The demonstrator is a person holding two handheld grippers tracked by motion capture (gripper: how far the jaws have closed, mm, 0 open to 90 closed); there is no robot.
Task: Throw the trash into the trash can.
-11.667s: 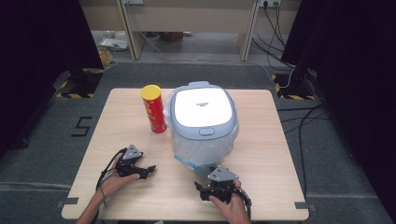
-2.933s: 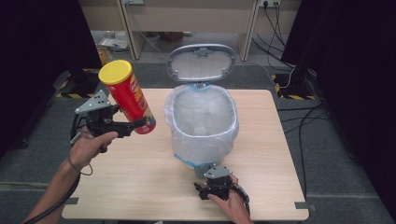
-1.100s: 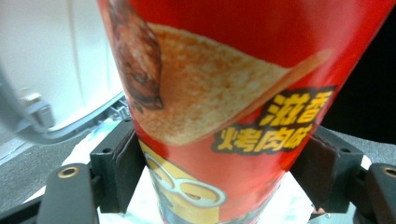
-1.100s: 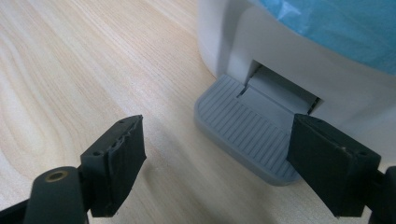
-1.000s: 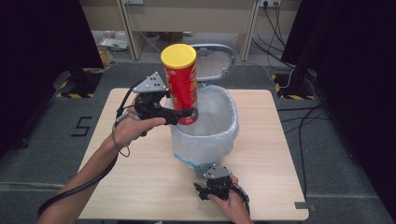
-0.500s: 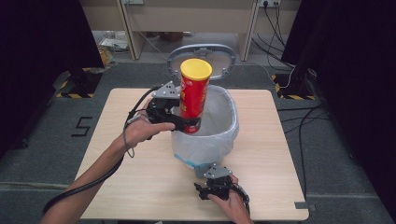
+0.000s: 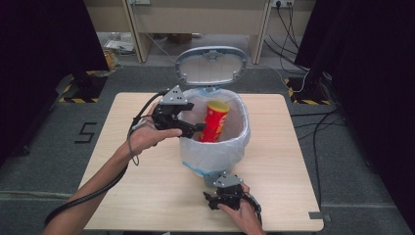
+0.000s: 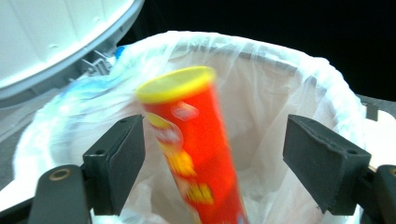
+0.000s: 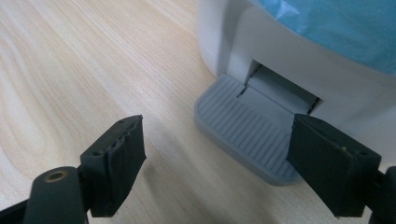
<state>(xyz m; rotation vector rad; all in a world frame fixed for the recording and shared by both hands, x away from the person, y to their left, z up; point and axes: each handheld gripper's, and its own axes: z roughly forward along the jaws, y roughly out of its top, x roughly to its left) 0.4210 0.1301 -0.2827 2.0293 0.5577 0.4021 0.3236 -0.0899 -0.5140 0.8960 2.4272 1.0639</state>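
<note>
We are holding the left gripper (image 7: pixel 192 128) at the bin's (image 7: pixel 215 152) near rim, jaws spread wide with room on both sides of the can (image 8: pixel 196 154), which is now loose inside the liner, leaning and blurred; half a second ago we were gripping it above the bin. Its label is unreadable. The right gripper (image 9: pixel 219 163) is resting spread beside the pedal (image 9: pixel 252 126) on the table (image 7: pixel 147 186).

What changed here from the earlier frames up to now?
The bin lid went from closed to open. The left gripper lifted the red can off the table, carried it over the bin and released it; it now sits tilted inside the liner, jaws open. The right gripper stayed by the pedal.
</note>
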